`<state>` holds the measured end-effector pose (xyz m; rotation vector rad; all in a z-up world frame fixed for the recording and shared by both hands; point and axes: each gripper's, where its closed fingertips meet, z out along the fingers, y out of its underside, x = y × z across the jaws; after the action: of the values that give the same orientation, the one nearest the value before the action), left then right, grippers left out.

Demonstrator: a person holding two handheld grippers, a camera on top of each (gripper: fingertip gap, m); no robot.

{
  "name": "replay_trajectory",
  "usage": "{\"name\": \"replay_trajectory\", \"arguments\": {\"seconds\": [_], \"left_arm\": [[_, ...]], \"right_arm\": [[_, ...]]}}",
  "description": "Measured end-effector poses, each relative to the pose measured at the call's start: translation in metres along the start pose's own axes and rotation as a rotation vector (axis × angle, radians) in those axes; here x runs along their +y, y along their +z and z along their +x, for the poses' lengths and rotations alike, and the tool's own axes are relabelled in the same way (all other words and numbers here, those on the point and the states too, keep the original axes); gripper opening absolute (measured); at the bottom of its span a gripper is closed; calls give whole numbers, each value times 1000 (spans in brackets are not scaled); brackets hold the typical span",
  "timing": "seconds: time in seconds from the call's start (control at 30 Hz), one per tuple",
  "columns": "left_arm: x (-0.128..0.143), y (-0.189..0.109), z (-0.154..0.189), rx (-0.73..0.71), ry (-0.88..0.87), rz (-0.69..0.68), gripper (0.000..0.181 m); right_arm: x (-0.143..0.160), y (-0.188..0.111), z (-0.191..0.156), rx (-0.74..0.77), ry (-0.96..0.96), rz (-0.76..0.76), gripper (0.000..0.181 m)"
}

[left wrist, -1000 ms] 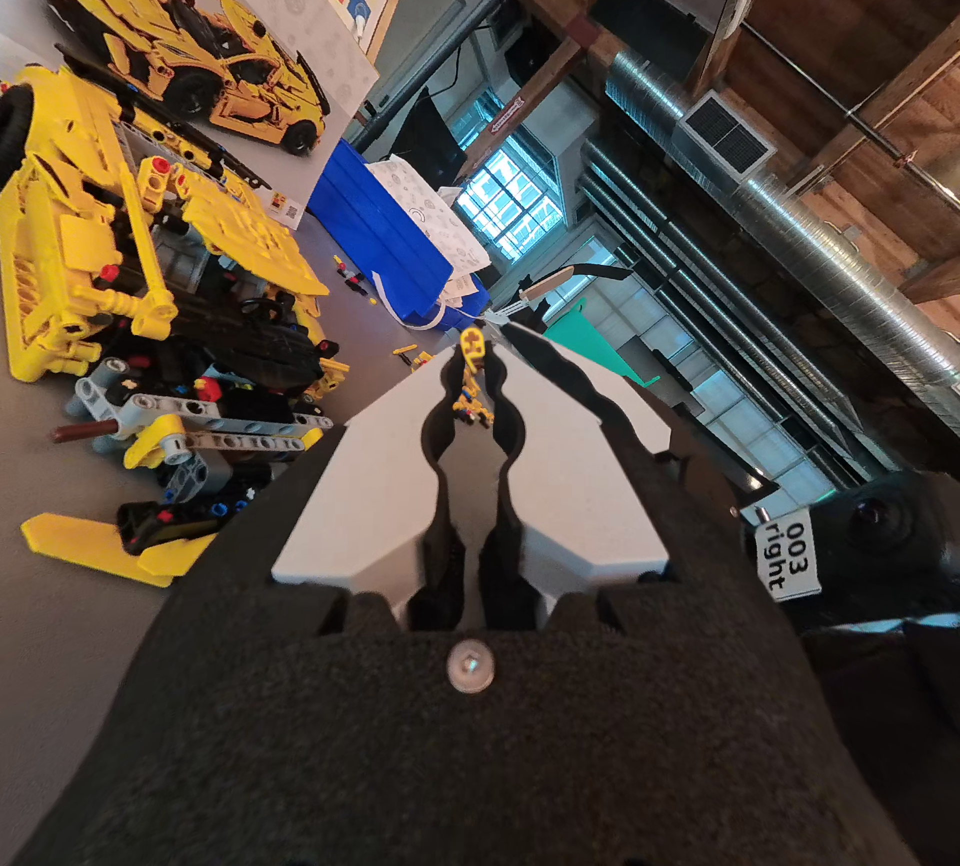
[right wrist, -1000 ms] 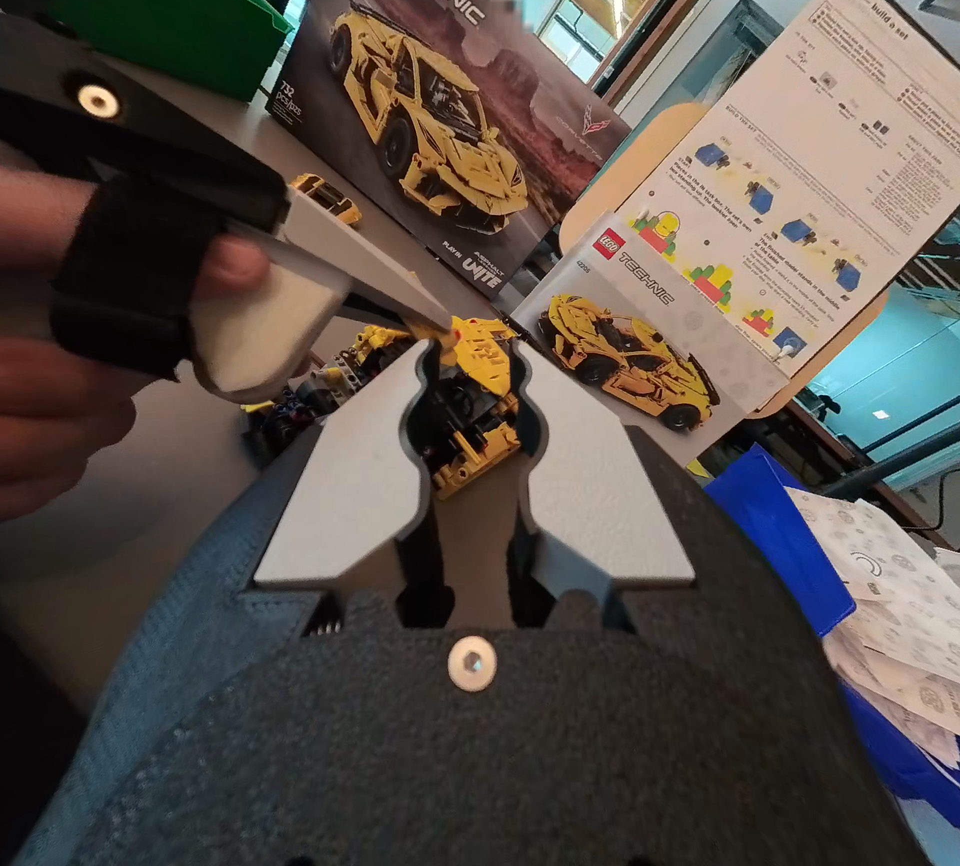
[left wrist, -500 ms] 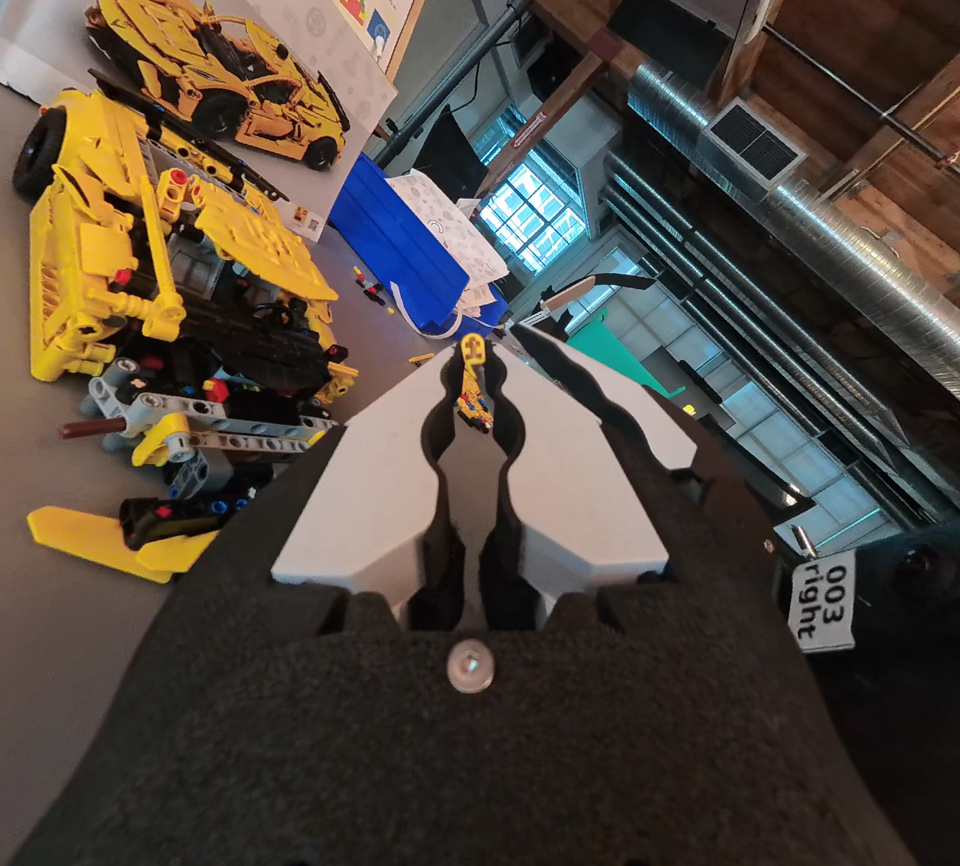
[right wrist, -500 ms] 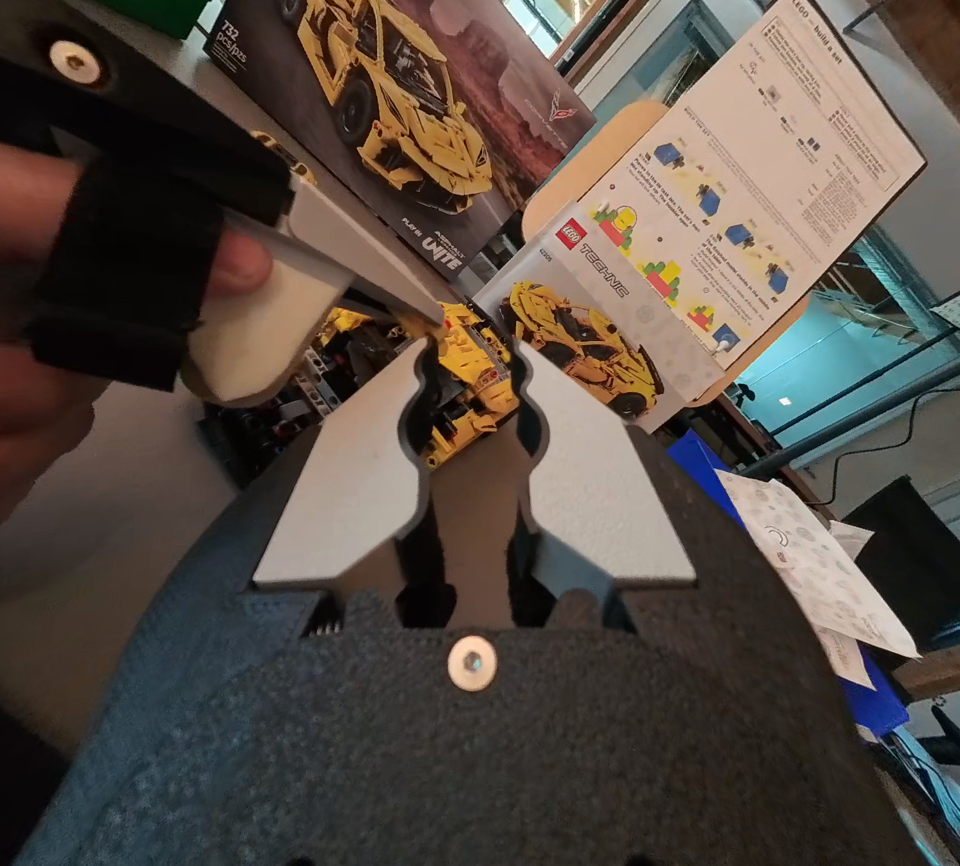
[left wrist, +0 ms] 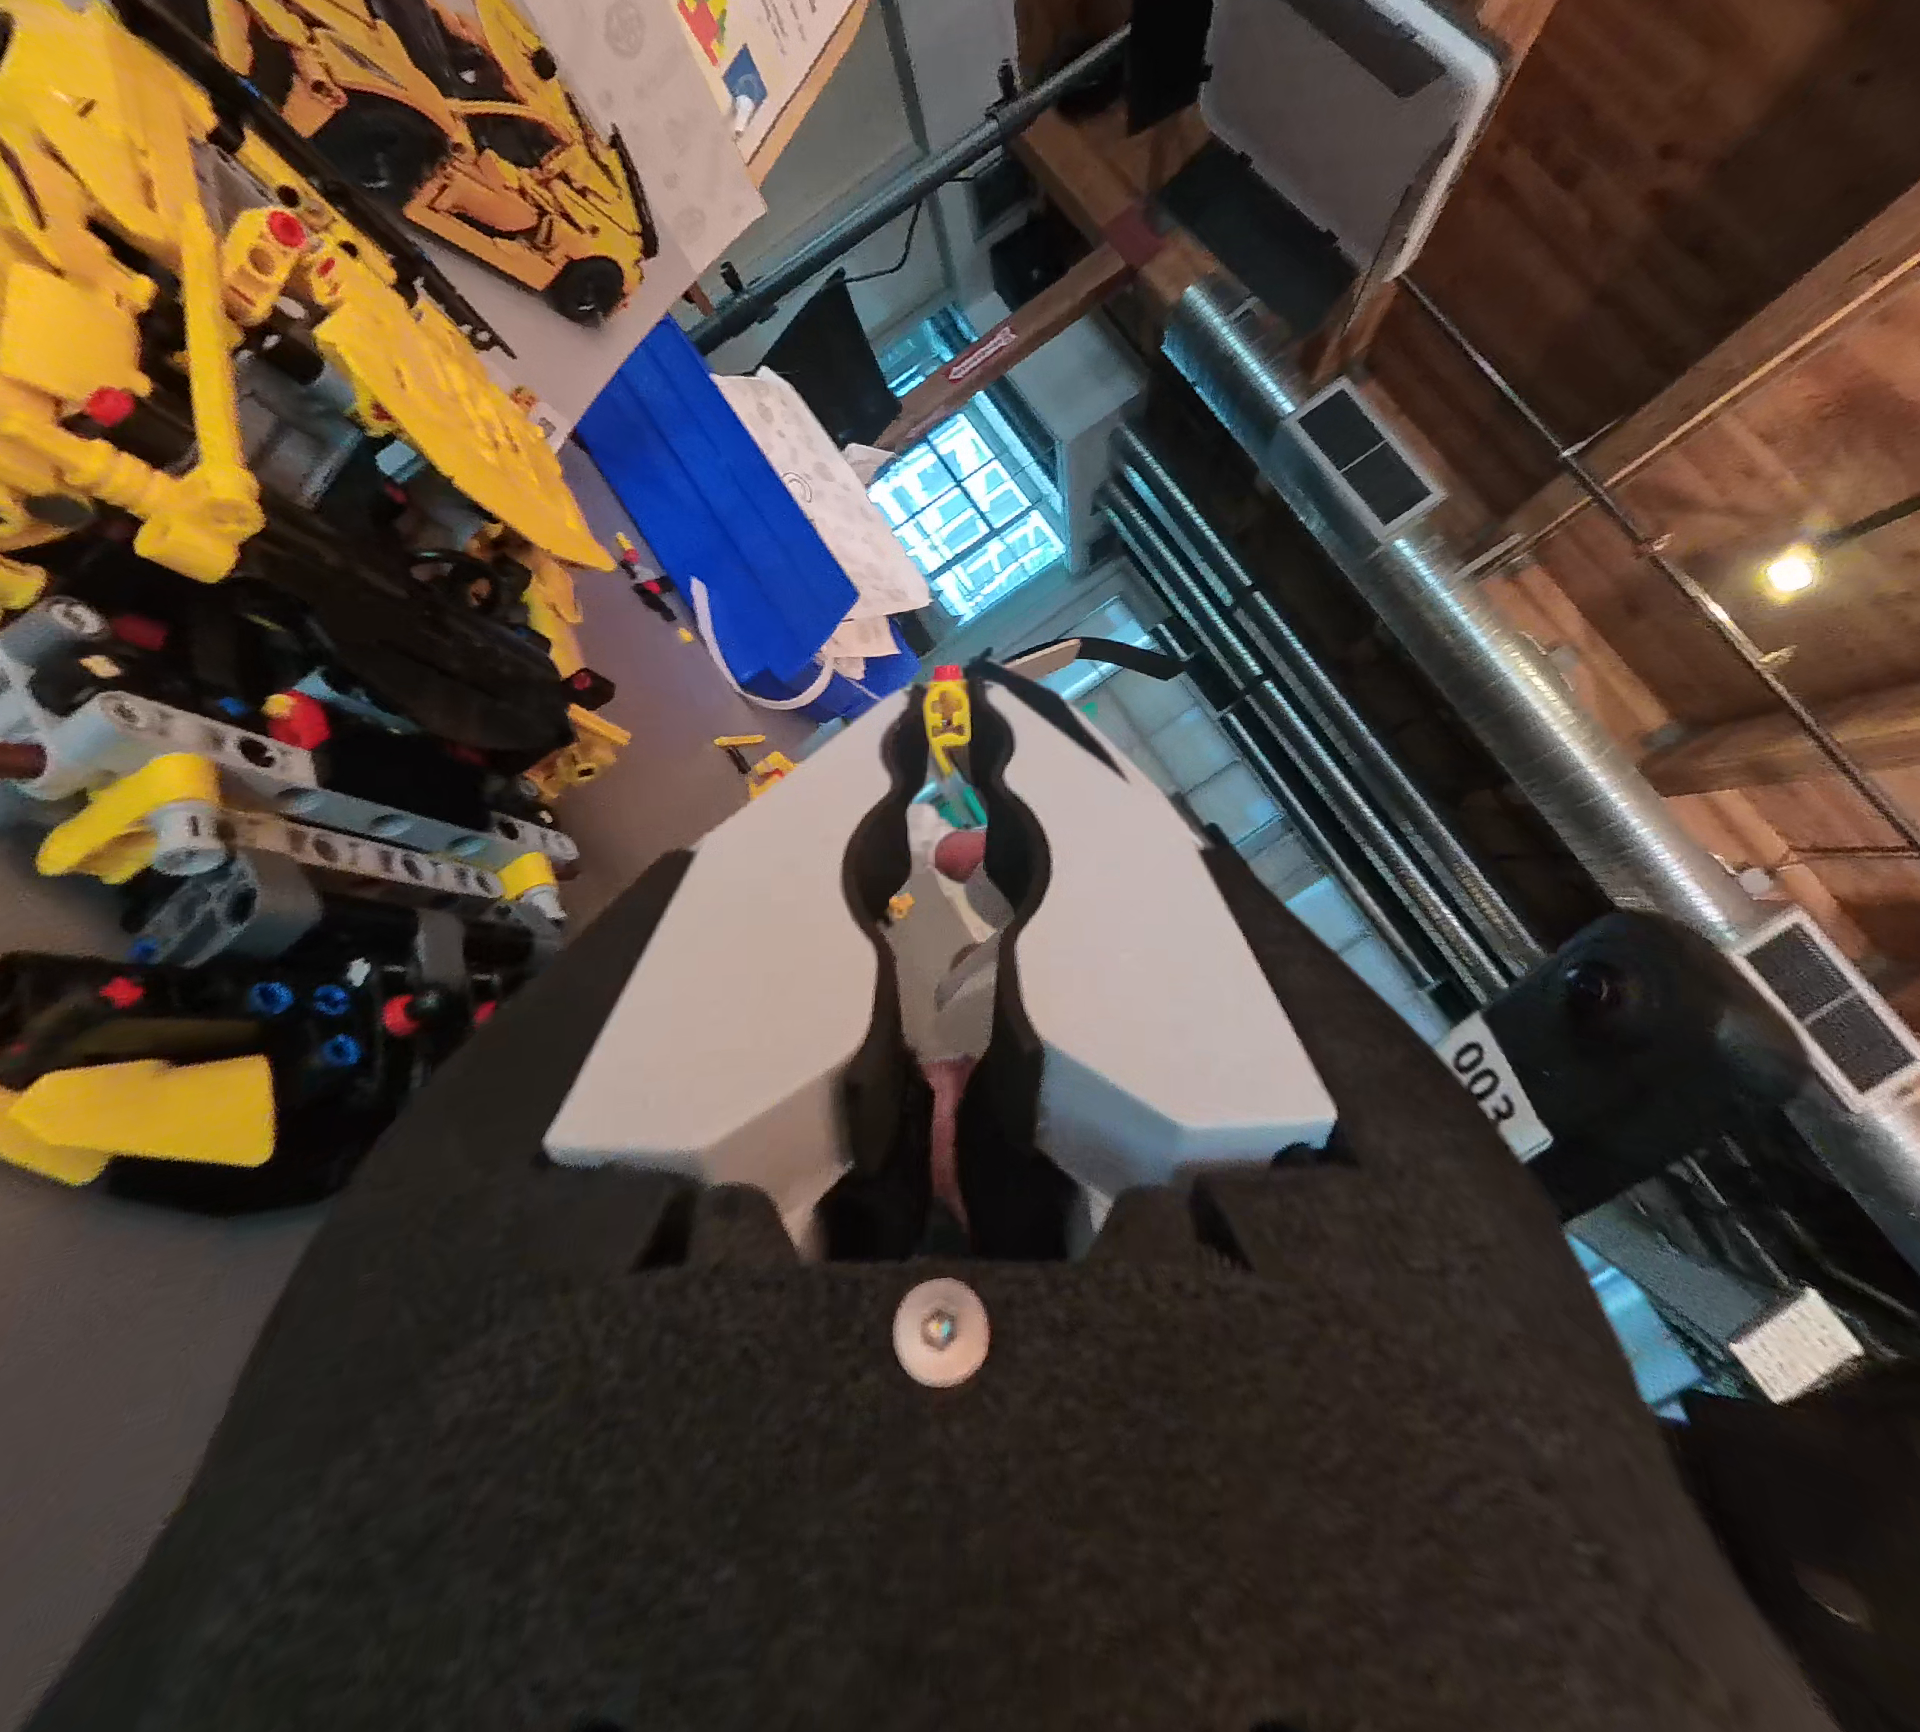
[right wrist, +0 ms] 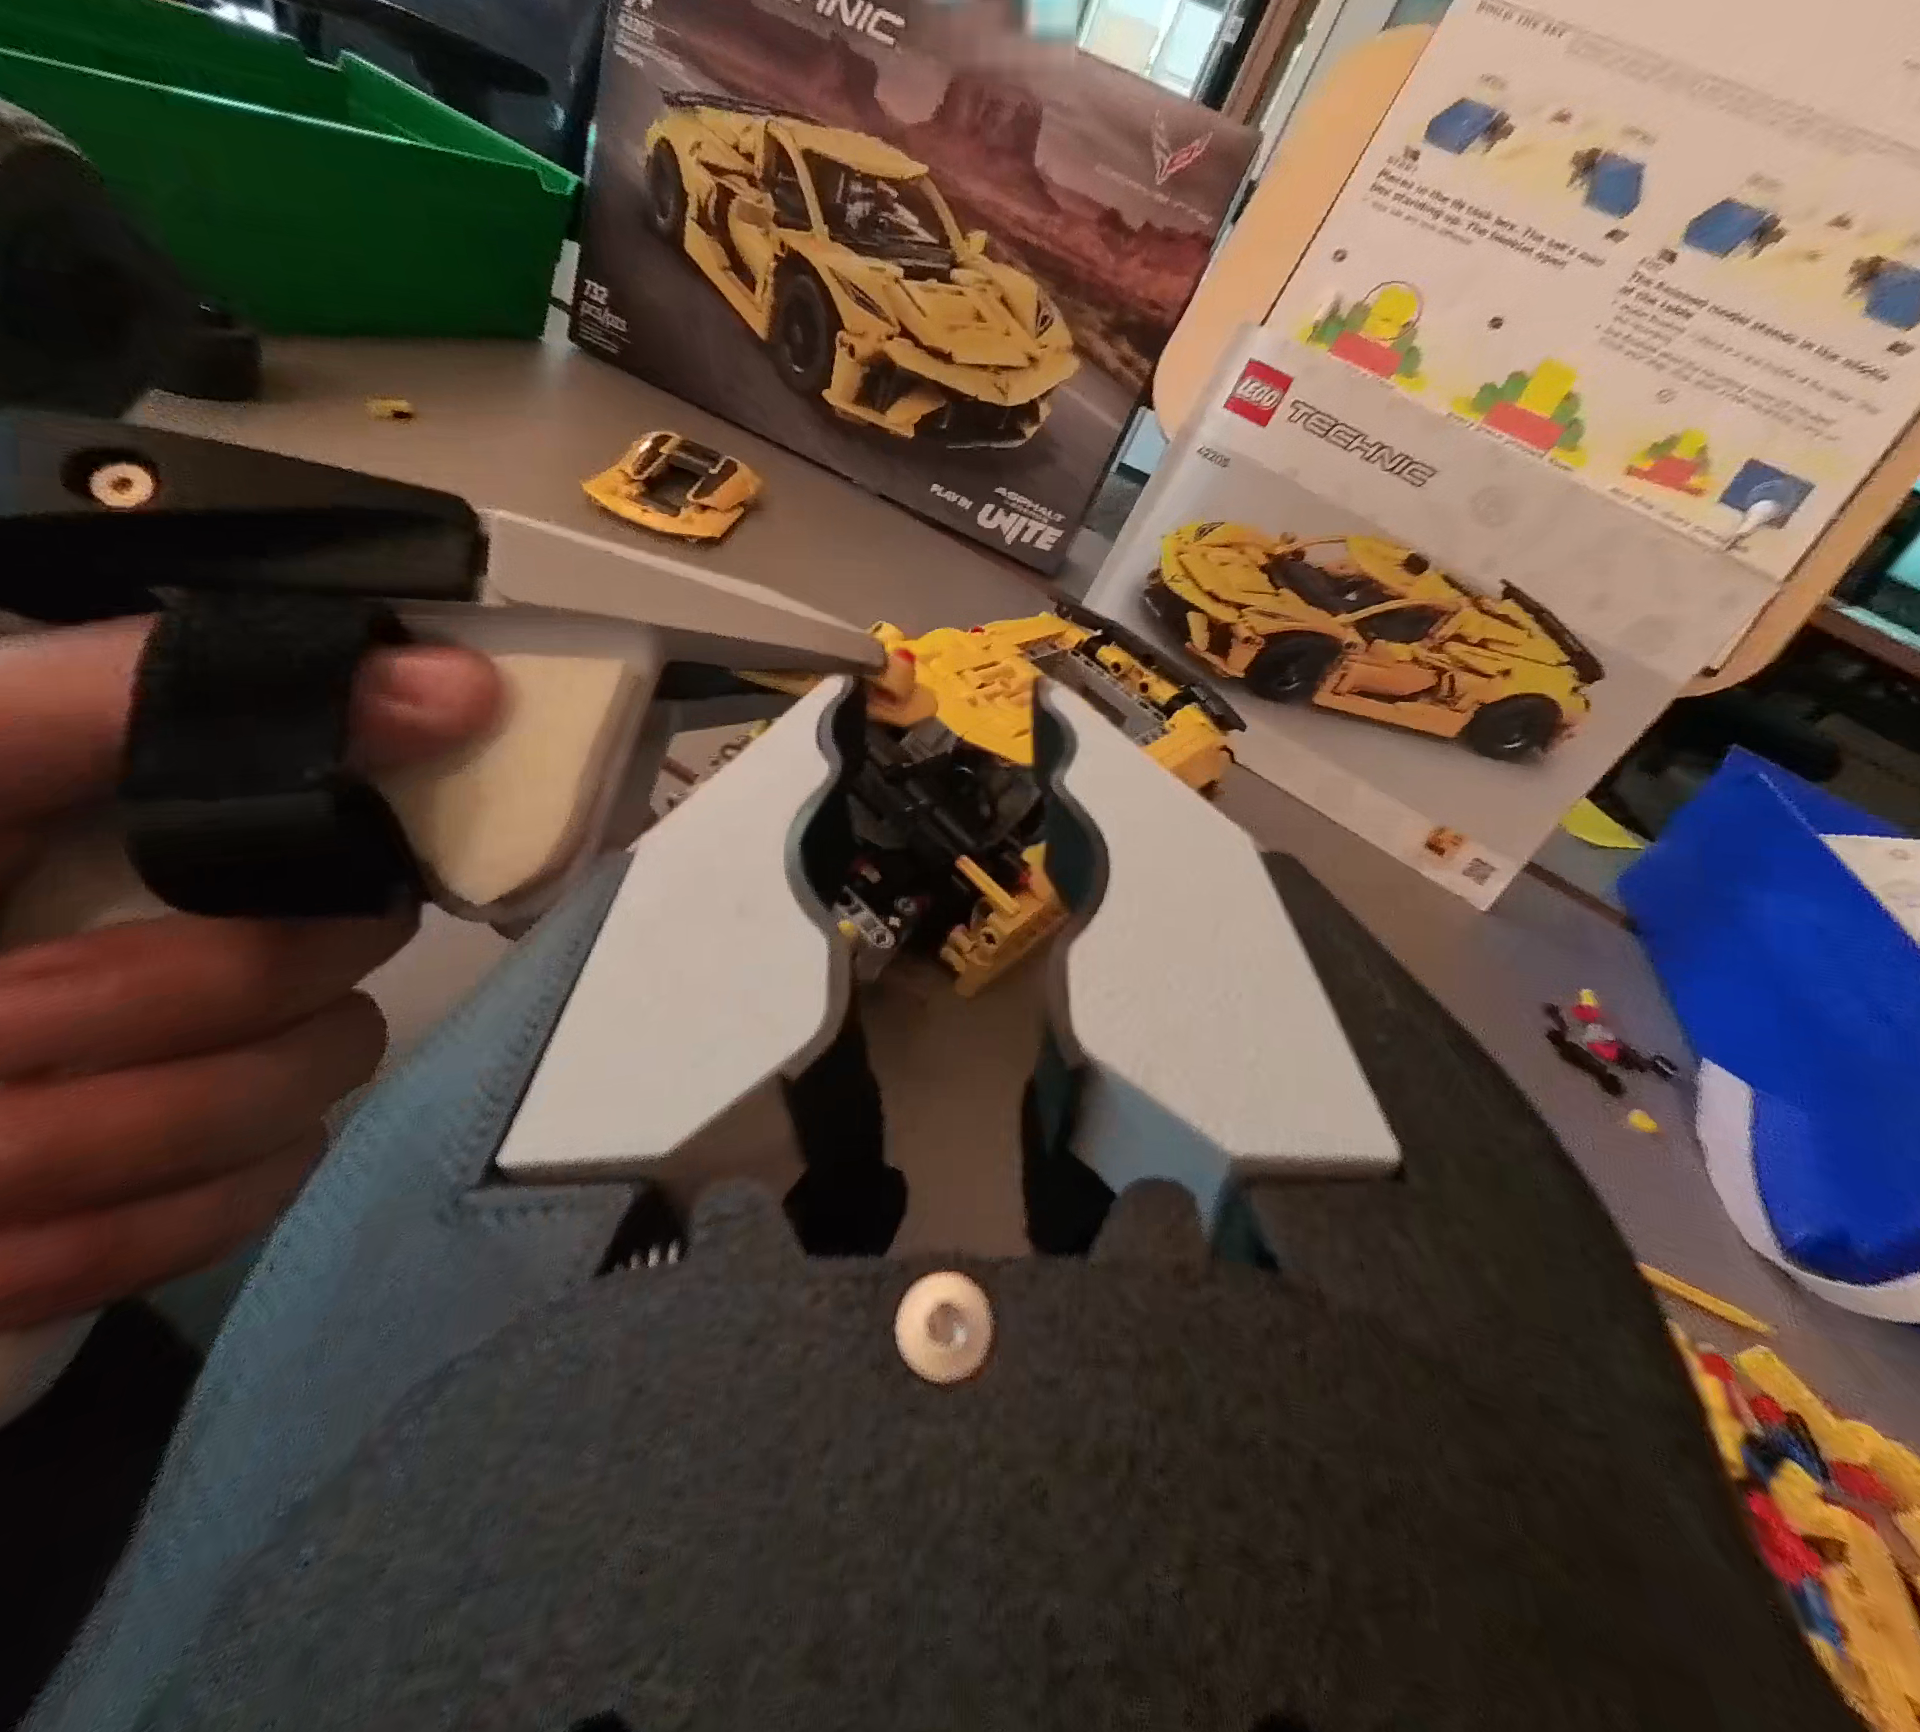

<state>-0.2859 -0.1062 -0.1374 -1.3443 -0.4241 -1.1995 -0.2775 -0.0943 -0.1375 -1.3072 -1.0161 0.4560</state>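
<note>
My left gripper (left wrist: pixel 948 695) is shut on a small yellow piece (left wrist: pixel 948 718) with a red pin at its tip, held in the air. In the right wrist view the left gripper (right wrist: pixel 878 656) comes in from the left in a person's hand. It holds the piece (right wrist: pixel 902 690) against the left fingertip of my right gripper (right wrist: pixel 940 711). The right gripper is open and holds nothing. Its black fingertips (left wrist: pixel 1049 716) show just beyond the piece in the left wrist view. A partly built yellow car model (right wrist: pixel 1039 674) stands on the grey table behind the open jaws. It also shows in the left wrist view (left wrist: pixel 208 435).
A set box (right wrist: pixel 883 248) with a yellow car picture, a booklet (right wrist: pixel 1351 591) and an instruction board (right wrist: pixel 1662 124) stand at the back. A green bin (right wrist: pixel 260 207) is back left, a blue bin (right wrist: pixel 1818 1007) right. A yellow body part (right wrist: pixel 670 482) and loose pieces (right wrist: pixel 1590 1038) lie on the table. Less than 4 cm separates the two grippers' tips.
Both grippers have turned and shifted together, their tips staying close. The left gripper now lies more level in the right view. The red pin on the yellow piece has come into sight.
</note>
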Motion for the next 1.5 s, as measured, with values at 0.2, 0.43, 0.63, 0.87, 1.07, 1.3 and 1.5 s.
{"name": "replay_trajectory", "arguments": {"seconds": [0.2,0.43,0.63,0.87,1.07,1.3,1.5], "left_arm": [[0,-1,19,73,74,39,7],[-18,-8,7,99,-49,107,7],[-11,-5,22,156,9,71,7],[-9,-3,27,163,61,65,7],[-6,-1,29,158,86,59,7],[-3,1,23,109,113,30,7],[-1,2,17,61,138,-1,7]], "right_arm": [[0,0,8,-50,233,21,9],[0,-1,-10,-482,788,24,26],[-4,-3,-17,-653,1053,22,25],[-9,-5,-16,-752,1237,40,29],[-13,-7,-15,-788,1323,66,22],[-10,-6,-16,-809,1429,65,14],[-6,-4,-17,-820,1455,44,10]]}}
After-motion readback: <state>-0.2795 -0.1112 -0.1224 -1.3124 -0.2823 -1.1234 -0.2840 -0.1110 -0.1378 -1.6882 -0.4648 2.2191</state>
